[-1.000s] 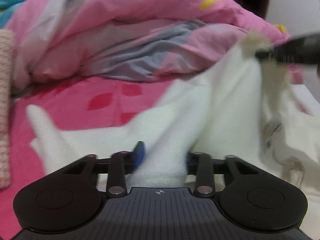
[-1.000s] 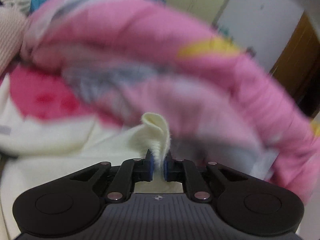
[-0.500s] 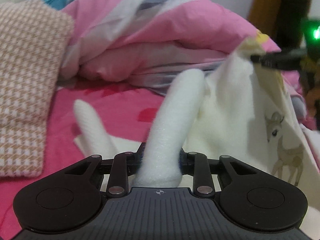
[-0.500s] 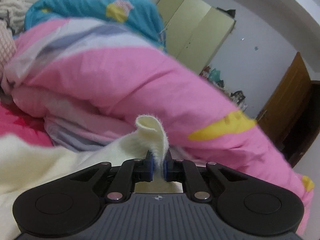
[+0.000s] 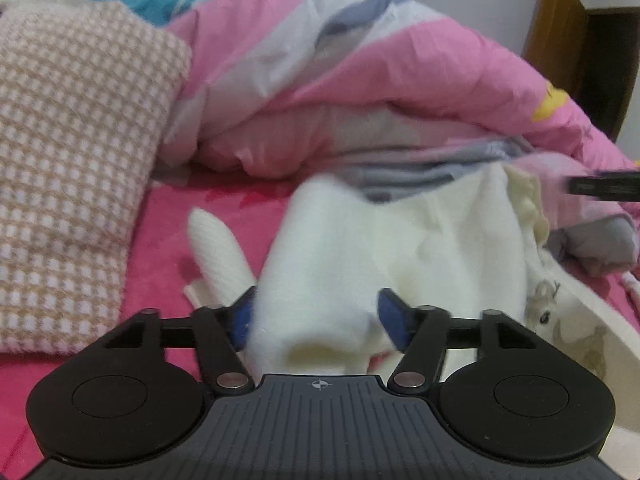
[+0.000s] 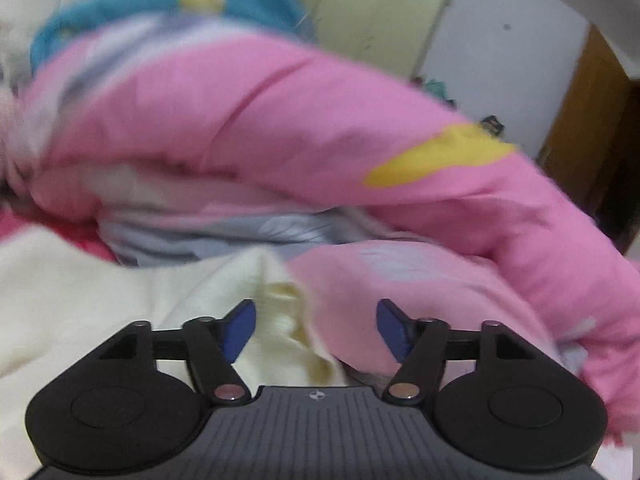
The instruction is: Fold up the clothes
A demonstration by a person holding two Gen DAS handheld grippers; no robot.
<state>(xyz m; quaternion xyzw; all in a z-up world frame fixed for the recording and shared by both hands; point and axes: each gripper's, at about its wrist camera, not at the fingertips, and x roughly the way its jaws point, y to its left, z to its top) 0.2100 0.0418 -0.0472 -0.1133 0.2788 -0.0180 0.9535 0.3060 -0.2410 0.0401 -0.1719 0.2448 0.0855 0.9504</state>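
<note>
On the left we see one checked pillow (image 5: 76,152) lying on the pink bed (image 5: 168,240). Next to it sits one big pink quilt (image 5: 360,92), bunched up high along the back. In front of the quilt lies one white fuzzy garment (image 5: 440,240) with two sleeves. One sleeve (image 5: 216,252) lies flat on the bed near the pillow. The other sleeve (image 5: 316,280) runs between the blue pads of our left hand-held gripper (image 5: 318,316), whose jaws are spread wide and do not squeeze it.

Our right hand-held gripper (image 6: 316,330) is spread wide too. The cream edge (image 6: 288,320) of the garment lies loose between its pads, nearer the left pad. The quilt (image 6: 280,120) presses close on the right side, so there is little room there. Bare bed shows between the pillow and the flat sleeve.
</note>
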